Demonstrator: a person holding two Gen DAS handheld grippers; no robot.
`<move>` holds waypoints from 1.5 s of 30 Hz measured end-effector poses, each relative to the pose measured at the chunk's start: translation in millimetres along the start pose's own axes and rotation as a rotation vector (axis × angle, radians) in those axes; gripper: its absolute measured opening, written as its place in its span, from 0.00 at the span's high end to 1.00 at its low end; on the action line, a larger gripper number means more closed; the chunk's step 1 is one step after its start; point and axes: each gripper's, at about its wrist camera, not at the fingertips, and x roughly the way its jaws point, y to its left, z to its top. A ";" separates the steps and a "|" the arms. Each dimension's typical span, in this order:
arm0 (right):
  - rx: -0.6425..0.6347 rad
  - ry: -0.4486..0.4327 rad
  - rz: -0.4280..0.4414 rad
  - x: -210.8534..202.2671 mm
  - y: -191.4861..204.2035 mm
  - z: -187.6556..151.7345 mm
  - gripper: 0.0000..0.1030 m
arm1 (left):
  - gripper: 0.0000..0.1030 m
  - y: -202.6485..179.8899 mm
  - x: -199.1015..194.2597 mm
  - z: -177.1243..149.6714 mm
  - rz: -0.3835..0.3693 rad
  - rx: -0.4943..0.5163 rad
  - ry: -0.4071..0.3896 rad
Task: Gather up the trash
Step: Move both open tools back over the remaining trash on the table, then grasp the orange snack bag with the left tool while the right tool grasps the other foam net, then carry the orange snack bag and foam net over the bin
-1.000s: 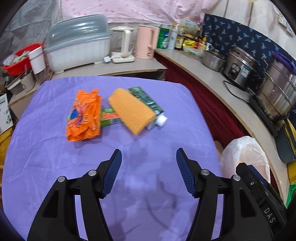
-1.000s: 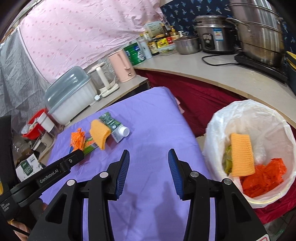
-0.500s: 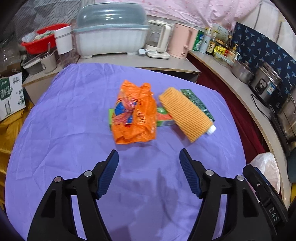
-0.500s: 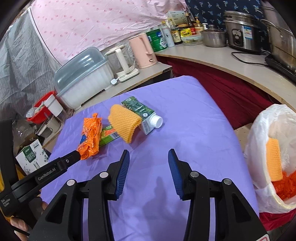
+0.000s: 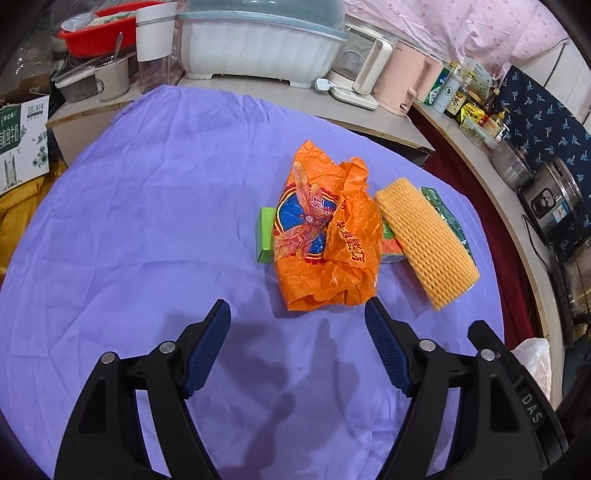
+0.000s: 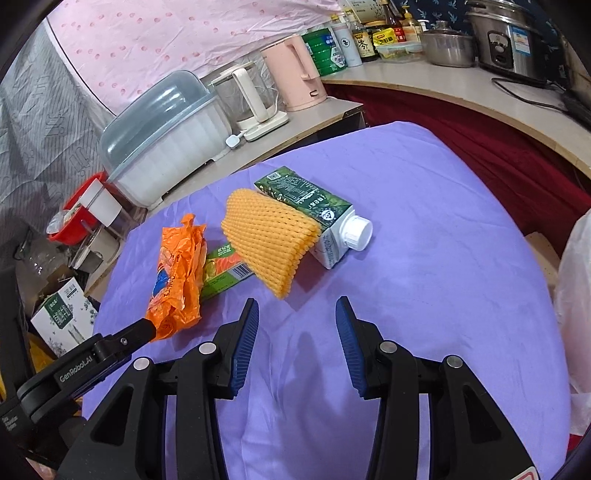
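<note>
On the purple tablecloth (image 5: 147, 221) lies a crumpled orange plastic bag (image 5: 325, 236) over a small green box (image 5: 265, 240). Beside it a yellow foam net sleeve (image 5: 424, 240) rests on a green drink carton (image 6: 317, 210) with a white cap. My left gripper (image 5: 297, 314) hovers just short of the orange bag (image 6: 177, 269), its jaws opening with nothing between them. My right gripper (image 6: 297, 314) is open and empty, just short of the foam sleeve (image 6: 269, 243). The left gripper's fingertip (image 6: 144, 328) shows in the right wrist view at the bag's near end.
A white bin bag (image 6: 576, 314) hangs at the table's right edge. Behind the table a counter holds a covered dish rack (image 5: 258, 40), kettles (image 5: 402, 81), bottles and pots (image 6: 509, 40). A cardboard box (image 5: 22, 144) and a red basin (image 5: 99, 33) stand at the left.
Both grippers have moved forward and down toward the trash pile, which now looks larger. The left jaws stand wider. The bin bag has slid almost out of the right wrist view.
</note>
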 end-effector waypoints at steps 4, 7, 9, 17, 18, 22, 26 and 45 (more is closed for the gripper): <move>0.008 0.010 0.010 17.1 4.5 4.4 0.59 | 0.29 2.1 11.3 4.9 -0.013 -0.015 0.011; 0.013 0.015 0.014 27.7 7.0 8.0 0.59 | 0.29 5.2 19.9 9.4 -0.021 -0.031 0.018; 0.018 0.017 0.016 33.0 7.6 9.4 0.59 | 0.29 6.4 23.9 11.4 -0.033 -0.039 0.020; 0.030 0.017 0.028 47.9 9.8 14.3 0.68 | 0.74 3.3 33.9 13.5 -0.092 -0.020 0.052; 0.028 0.020 0.032 48.8 10.5 14.5 0.76 | 0.76 2.1 34.3 13.0 -0.098 -0.016 0.054; 0.021 0.032 0.041 49.1 11.5 13.3 0.85 | 0.91 -1.6 31.7 10.9 -0.098 0.008 0.046; 0.016 0.018 0.052 38.2 12.4 12.1 0.89 | 0.94 -4.8 24.3 9.5 -0.098 0.023 0.029; 0.063 -0.128 0.046 -69.8 -19.7 12.9 0.90 | 0.95 -68.2 -57.5 -21.5 -0.162 0.149 -0.058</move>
